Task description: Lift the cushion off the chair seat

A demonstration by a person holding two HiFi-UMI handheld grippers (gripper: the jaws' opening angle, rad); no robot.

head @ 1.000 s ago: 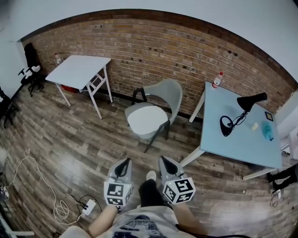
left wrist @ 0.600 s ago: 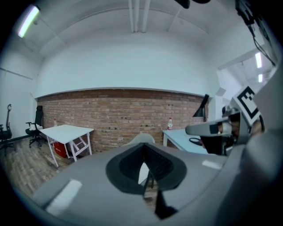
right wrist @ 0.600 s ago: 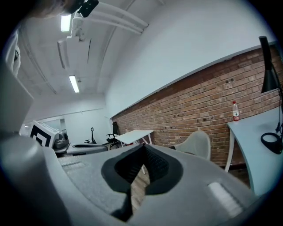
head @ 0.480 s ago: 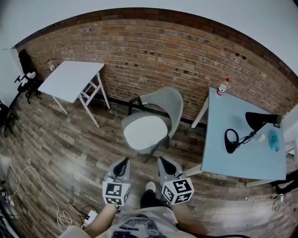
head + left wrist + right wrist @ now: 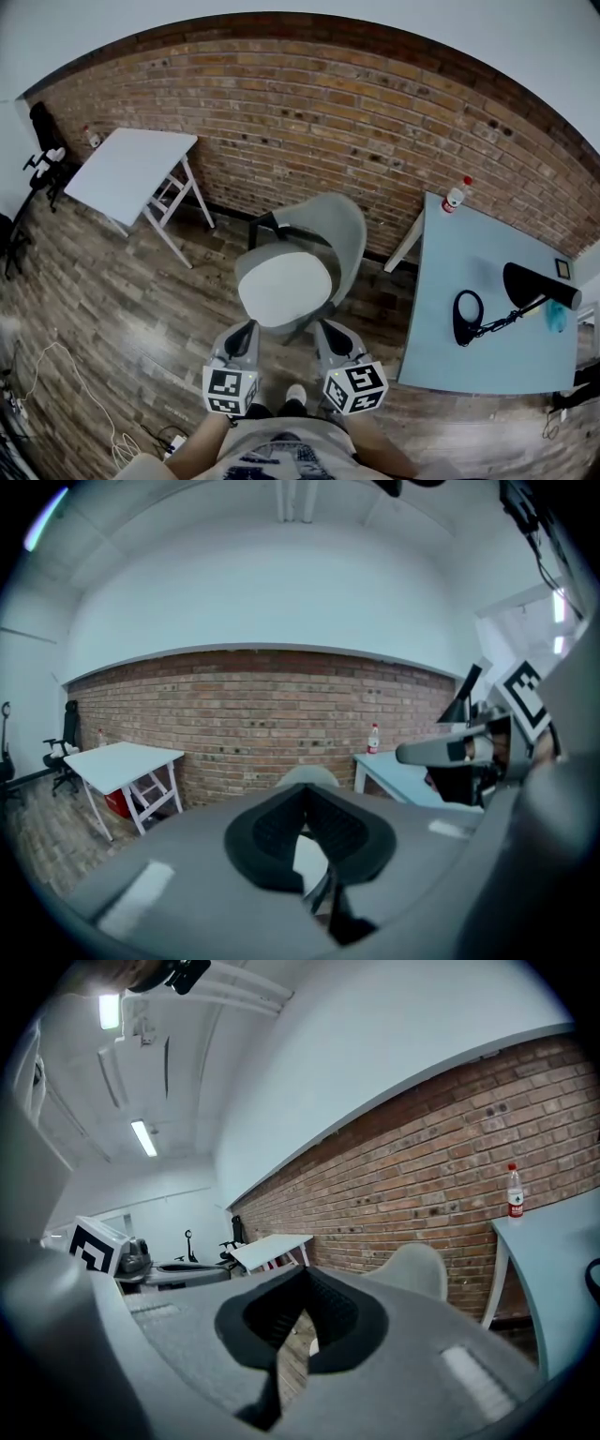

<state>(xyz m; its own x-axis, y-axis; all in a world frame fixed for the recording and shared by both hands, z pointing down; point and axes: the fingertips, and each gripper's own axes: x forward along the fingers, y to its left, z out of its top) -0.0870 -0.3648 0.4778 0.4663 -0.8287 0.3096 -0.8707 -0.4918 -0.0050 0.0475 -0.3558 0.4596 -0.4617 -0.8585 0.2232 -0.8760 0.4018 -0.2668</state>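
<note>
A white round cushion (image 5: 284,287) lies on the seat of a grey shell chair (image 5: 323,222) that stands before the brick wall. My left gripper (image 5: 247,330) is shut and empty, just short of the cushion's near left edge. My right gripper (image 5: 329,329) is also shut and empty, at the cushion's near right edge. Neither touches the cushion. In the left gripper view the chair back (image 5: 307,776) and a strip of cushion (image 5: 309,862) show past the closed jaws. The right gripper view shows the chair back (image 5: 412,1270) beyond its closed jaws.
A pale blue table (image 5: 487,300) stands to the right with a black desk lamp (image 5: 534,291) and a bottle (image 5: 455,197). A white folding table (image 5: 127,164) is at the left by the wall. Cables (image 5: 37,375) lie on the wood floor at lower left.
Both grippers and the person have moved forward toward the chair; the chair and cushion now lie closer, right in front of the jaw tips. Both grippers stayed shut.
</note>
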